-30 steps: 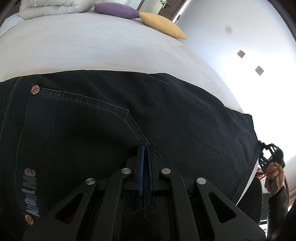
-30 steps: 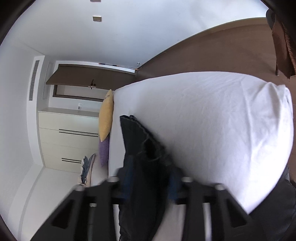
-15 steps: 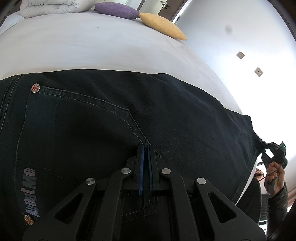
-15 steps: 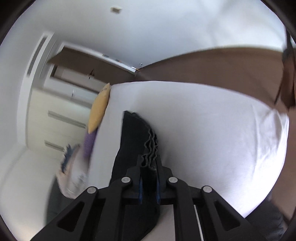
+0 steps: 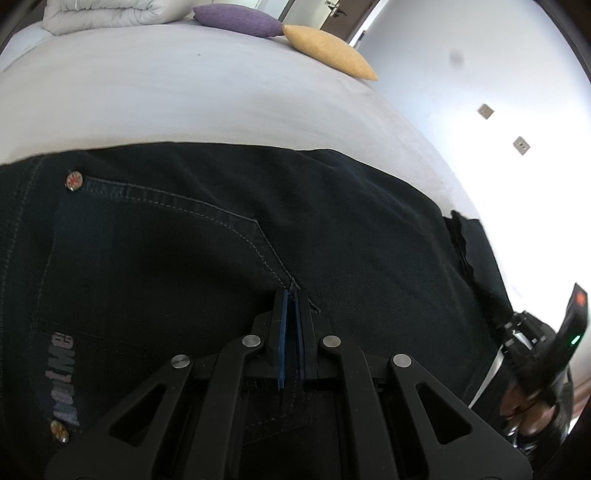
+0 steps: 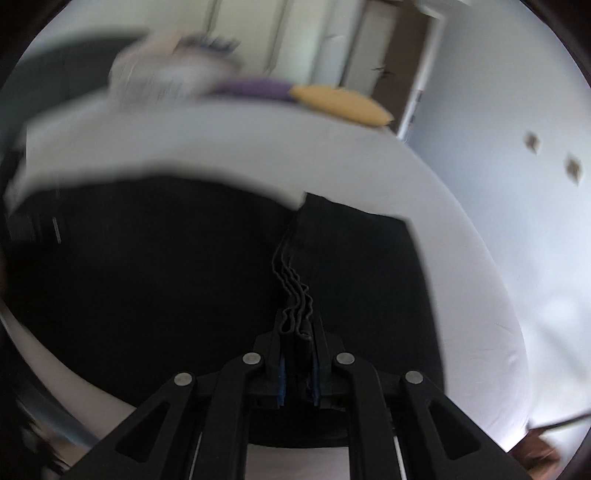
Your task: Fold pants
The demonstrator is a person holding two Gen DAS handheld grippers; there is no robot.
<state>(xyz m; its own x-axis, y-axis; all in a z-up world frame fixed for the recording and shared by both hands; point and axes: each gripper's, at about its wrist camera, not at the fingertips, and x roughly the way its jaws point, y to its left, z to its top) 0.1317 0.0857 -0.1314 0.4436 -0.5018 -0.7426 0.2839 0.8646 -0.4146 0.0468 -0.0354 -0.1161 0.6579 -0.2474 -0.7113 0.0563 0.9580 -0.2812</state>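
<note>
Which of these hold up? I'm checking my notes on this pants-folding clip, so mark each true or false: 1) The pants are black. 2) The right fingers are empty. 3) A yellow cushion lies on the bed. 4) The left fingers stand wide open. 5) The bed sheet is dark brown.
1) True: the pants are black, with pale stitching.
2) False: the right gripper pinches a bunched edge of the pants.
3) True: a yellow cushion lies beside a purple cushion.
4) False: the left gripper is shut, its fingers on the pants.
5) False: the bed sheet is white.

pants (image 5: 221, 240), pocket logo txt, unreadable
</note>
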